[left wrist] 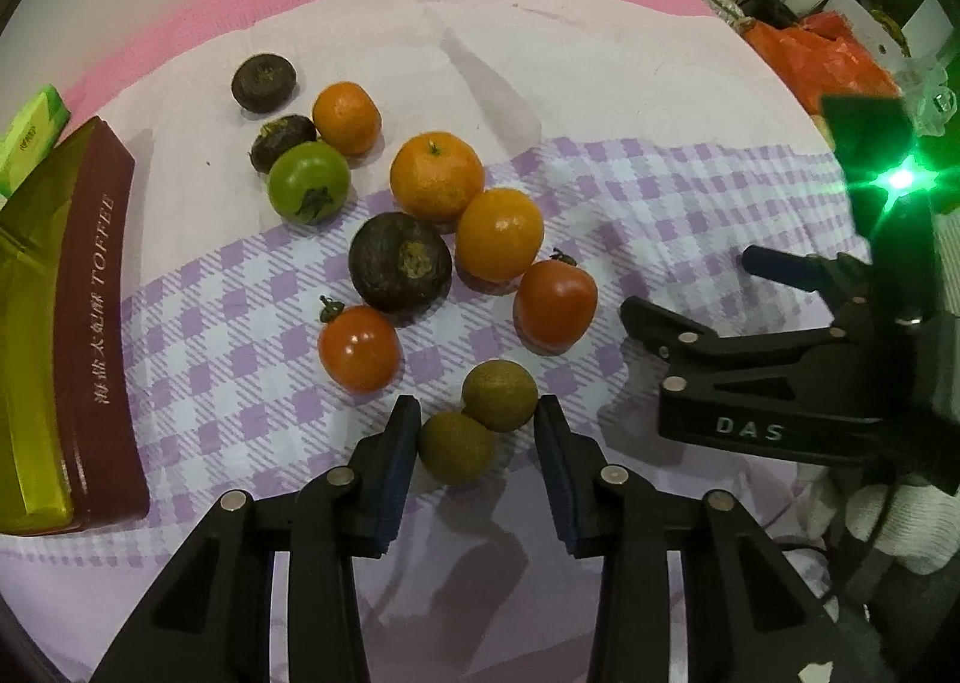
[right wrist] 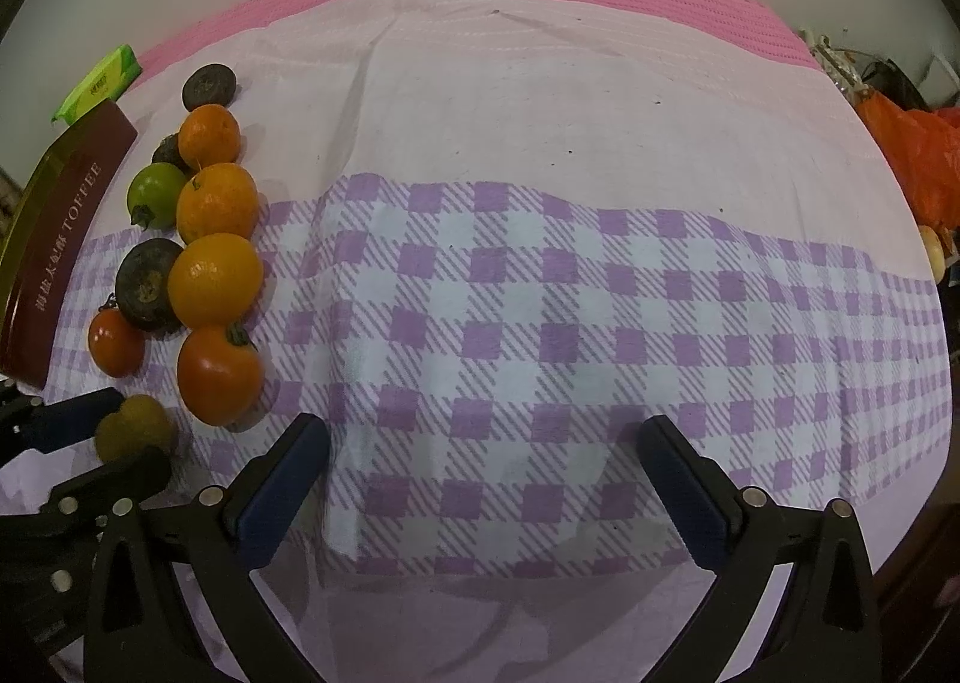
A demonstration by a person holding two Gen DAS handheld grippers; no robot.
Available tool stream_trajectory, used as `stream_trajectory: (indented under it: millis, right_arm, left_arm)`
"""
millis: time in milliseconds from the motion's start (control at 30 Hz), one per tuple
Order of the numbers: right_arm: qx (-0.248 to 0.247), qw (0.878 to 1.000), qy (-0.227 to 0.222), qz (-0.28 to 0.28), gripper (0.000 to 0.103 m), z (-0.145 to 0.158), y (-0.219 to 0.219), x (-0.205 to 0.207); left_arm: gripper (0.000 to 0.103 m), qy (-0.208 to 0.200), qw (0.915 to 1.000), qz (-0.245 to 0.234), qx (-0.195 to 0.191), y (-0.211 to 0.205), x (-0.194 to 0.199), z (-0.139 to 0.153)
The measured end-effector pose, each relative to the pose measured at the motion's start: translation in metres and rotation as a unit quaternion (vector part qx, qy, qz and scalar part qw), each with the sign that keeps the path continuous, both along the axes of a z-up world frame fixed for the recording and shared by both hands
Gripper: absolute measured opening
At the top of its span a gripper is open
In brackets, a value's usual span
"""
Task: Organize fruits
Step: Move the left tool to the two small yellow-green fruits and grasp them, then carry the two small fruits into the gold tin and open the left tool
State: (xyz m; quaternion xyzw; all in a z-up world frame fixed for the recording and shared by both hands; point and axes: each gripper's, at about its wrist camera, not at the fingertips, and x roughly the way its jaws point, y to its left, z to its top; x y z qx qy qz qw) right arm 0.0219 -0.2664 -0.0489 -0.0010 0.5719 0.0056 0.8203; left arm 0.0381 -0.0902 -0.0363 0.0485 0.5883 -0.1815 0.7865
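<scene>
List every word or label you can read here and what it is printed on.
"TOFFEE": side of the dark red box, after a row of Chinese characters too blurred to read.
"DAS": body of the right gripper.
Green packet: print too small to read.

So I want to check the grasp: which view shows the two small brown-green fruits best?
The left wrist view: both brown-green fruits sit sharp and whole between the left gripper fingers, the nearer one touching the left pad. In the right wrist view they appear only at the left edge, blurred and partly hidden by a finger.
</scene>
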Motion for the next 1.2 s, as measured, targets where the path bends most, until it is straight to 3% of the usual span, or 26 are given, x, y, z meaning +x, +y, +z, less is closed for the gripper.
stream_trajectory:
  millis: [433, 667, 933, 1200]
  right_arm:
    - [-0.001, 1.000, 0.000, -0.001, 0.103, 0.000, 0.000, -0.001]
    - [-0.002, 1.000, 0.000, -0.001, 0.103, -0.001, 0.000, -0.001]
    - [-0.003, 1.000, 0.001, -0.001, 0.103, 0.000, 0.000, -0.001]
    - [-0.003, 1.000, 0.000, -0.002, 0.103, 0.000, 0.000, -0.001]
  left_arm:
    - [0.036, -0.041, 0.9974, 0.056, -0.018, 0.042, 0.014, 0.049]
    - [0.036, -0.076, 0.9899, 0.120, 0.003, 0.104, 0.030, 0.076]
    - [0.036, -0.065, 0.9750, 0.208, 0.040, 0.188, 0.039, 0.065]
    - [0.036, -0.035, 0.9603, 0.267, 0.073, 0.245, 0.032, 0.040]
